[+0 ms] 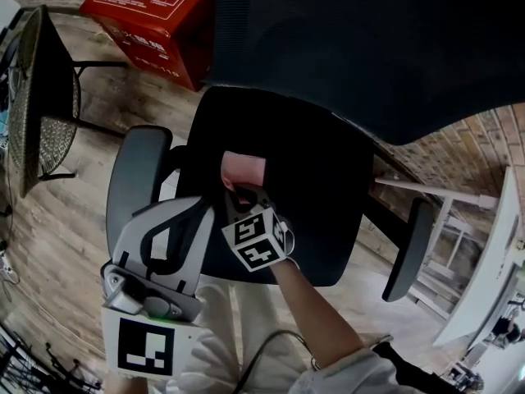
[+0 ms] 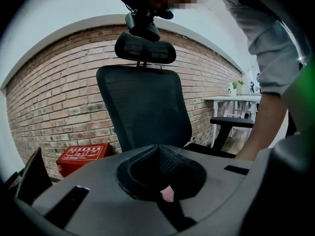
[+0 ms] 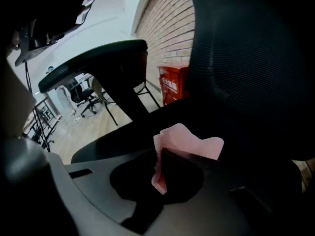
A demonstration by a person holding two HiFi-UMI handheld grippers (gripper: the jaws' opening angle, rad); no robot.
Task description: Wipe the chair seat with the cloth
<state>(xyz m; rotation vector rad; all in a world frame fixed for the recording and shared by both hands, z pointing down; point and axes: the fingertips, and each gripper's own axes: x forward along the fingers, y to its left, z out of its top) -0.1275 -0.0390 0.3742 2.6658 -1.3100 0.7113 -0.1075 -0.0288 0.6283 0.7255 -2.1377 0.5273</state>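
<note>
The black chair seat (image 1: 316,191) fills the middle of the head view. A pink cloth (image 1: 243,169) lies on its left part, and my right gripper (image 1: 239,190) is shut on the cloth's near edge. In the right gripper view the cloth (image 3: 189,142) sticks up past the closed fingertips of that gripper (image 3: 164,155), pressed against the dark seat. My left gripper (image 1: 195,217) hovers over the seat's front left corner, beside the armrest, a little apart from the cloth. Its jaws meet in the left gripper view (image 2: 158,149), with nothing clearly held.
The mesh backrest (image 1: 369,39) rises behind the seat, with grey armrests to the left (image 1: 135,171) and right (image 1: 410,249). A red box (image 1: 156,15) stands on the wooden floor behind. There is a wire chair (image 1: 41,97) at the left and a white desk (image 1: 492,253) at the right.
</note>
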